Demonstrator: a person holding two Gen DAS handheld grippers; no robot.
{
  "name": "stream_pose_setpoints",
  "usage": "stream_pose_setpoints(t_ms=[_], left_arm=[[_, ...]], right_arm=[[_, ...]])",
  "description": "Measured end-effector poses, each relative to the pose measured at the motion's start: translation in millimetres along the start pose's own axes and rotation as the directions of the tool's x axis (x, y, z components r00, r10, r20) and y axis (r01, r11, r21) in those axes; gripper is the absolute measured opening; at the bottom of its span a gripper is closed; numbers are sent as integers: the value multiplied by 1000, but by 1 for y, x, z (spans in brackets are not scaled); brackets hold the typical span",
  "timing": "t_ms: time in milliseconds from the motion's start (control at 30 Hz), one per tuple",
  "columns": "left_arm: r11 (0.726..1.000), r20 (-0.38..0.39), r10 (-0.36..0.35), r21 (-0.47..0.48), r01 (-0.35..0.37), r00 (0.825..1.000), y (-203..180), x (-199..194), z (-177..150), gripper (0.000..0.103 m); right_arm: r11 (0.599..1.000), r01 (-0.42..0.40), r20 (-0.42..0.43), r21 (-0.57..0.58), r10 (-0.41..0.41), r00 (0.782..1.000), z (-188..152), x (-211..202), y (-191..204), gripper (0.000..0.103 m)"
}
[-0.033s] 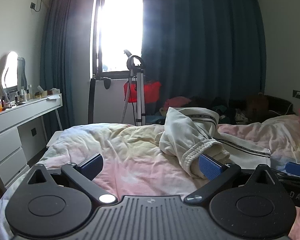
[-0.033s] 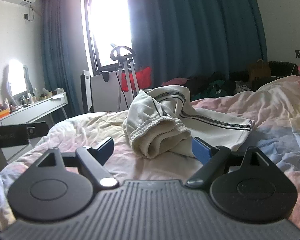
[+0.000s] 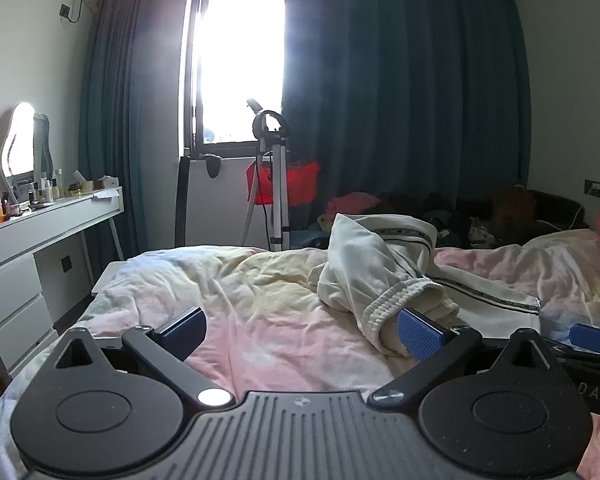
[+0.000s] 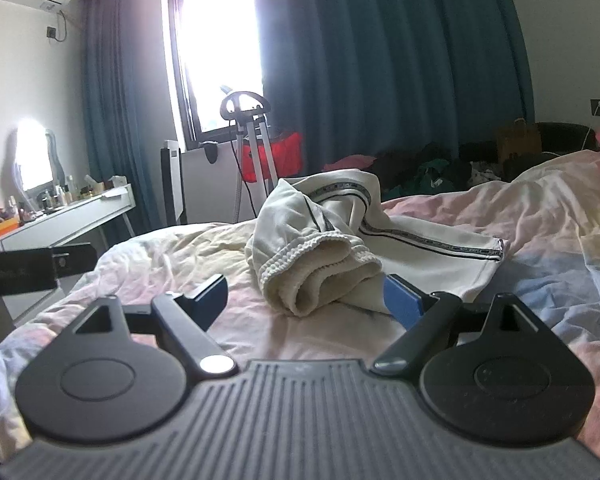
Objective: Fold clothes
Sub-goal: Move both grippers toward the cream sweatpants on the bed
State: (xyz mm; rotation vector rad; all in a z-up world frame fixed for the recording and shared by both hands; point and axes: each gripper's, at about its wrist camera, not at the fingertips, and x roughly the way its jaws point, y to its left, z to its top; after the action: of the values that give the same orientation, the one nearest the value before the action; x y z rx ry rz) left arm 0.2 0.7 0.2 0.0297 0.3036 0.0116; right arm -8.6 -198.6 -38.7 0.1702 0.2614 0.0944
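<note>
— Both tongs, left gripper (image 3: pixel 300 330) and right gripper (image 4: pixel 306 296), how do they stand?
— Spread wide, holding nothing (above the bed (image 3: pixel 260 320)). White trousers (image 4: pixel 320 252) lie crumpled just ahead, between the right one's fingers.

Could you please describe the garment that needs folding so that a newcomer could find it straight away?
Start at the bed with its pastel pink, yellow and blue cover. In its middle, ahead of both open claws, lies a crumpled cream garment. Unlike the dark clothes piled under the curtain, it has a ribbed cuff and a dark patterned stripe.
</note>
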Motion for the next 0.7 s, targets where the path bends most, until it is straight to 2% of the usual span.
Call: stream_pose_setpoints(t_ms=[333, 700], left_arm=[[999, 11, 33, 20, -33, 999, 0, 4, -4, 102], [1000, 9, 11, 5, -11, 1000, 12, 5, -10, 102]], right_arm=[[1000, -9, 18, -8, 9, 1000, -3, 1, 7, 88], [1000, -14, 9, 11, 14, 1000, 0, 1, 8, 87]])
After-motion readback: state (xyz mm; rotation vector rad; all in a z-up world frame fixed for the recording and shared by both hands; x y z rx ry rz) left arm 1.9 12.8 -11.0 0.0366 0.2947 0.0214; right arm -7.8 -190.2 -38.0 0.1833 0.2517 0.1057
